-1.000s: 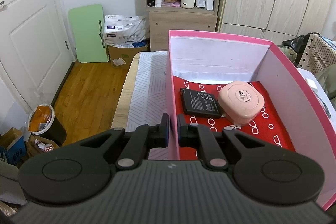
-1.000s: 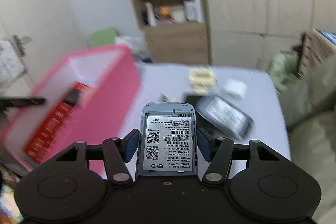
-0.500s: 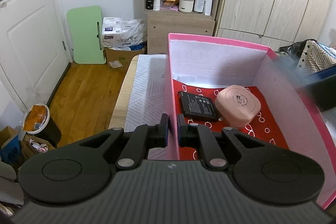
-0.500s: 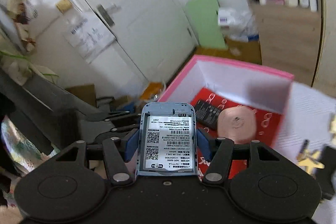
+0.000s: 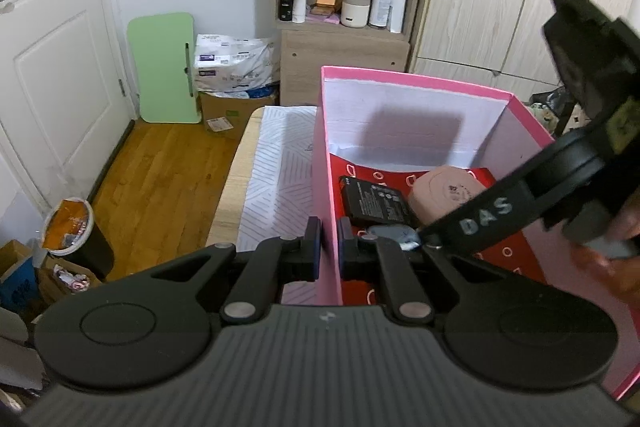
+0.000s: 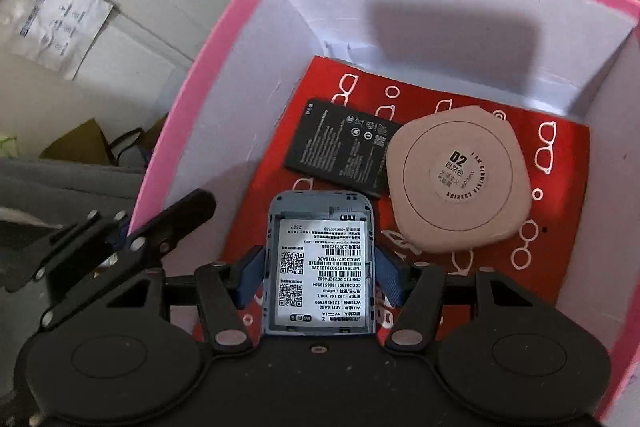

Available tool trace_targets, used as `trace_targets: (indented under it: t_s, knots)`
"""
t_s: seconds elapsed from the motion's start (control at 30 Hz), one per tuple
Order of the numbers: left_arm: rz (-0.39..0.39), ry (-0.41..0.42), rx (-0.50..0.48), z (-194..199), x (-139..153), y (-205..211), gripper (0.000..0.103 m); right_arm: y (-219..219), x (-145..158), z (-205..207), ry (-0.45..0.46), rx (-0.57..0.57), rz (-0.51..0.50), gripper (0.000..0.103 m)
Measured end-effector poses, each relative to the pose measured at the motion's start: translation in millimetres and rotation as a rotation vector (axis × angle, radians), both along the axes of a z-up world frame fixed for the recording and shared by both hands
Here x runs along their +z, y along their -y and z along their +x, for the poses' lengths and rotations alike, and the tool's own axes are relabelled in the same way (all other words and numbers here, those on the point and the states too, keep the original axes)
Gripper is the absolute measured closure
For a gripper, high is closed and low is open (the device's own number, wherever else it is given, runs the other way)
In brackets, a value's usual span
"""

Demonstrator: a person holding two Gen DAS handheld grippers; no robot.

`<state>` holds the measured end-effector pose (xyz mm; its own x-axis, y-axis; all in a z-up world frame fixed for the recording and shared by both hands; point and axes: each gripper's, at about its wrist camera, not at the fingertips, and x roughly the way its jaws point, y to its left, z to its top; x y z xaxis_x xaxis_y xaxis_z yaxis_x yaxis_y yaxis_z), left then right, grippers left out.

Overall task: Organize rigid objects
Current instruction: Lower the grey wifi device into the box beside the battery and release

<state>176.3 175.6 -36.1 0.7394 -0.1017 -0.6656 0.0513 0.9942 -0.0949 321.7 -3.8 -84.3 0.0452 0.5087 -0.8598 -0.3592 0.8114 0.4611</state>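
The right gripper (image 6: 318, 267) is clamped on a blue pocket router (image 6: 320, 263), label side up, its pads pressing the two long edges. It hangs inside the pink box (image 6: 208, 67), low over the red liner (image 6: 568, 143). The left gripper (image 5: 325, 247) has its jaws pinched together on the box's left wall, one pad outside and one inside, steadying it.

The step in hand looks to be setting the router down. To do it well, I would lower it flat onto the bare red patch at 6 o'clock of the box floor, clear of the black battery (image 6: 344, 147) at 11 o'clock from the router and the pink round-cornered case (image 6: 460, 179) at 2 o'clock. Battery and case touch or overlap at one corner, so a nudge to either would shift both. Release only once the router rests on the liner, then lift straight up so the pads do not drag it. The left grip should hold the wall firm but not bend it inward.

Count: one box, one liner, one battery, one case, one router, two grippers.
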Motion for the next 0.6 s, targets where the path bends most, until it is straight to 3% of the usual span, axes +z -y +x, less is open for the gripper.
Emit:
trace_targets:
  t_s: [0.17,0.37,0.47,0.6]
  knots:
    - [0.000,0.002,-0.001,-2.5,-0.1,2.7,0.095,3.1,-7.0,6.9,-0.049,-0.086,0.073,0.039]
    - [-0.008,0.002,0.002,-2.7,0.0,2.8,0.095,2.9,-9.0,9.9,-0.083,-0.138,0.087,0.036]
    - [-0.014,0.003,0.002,-3.1,0.4,1.2,0.095,5.9,-0.9,7.3,-0.055,-0.117,0.058,0.029]
    - [-0.024,0.003,0.003,-2.6,-0.2,-0.5,0.094,10.8,16.9,-4.4,0.025,-0.068,0.050,0.029]
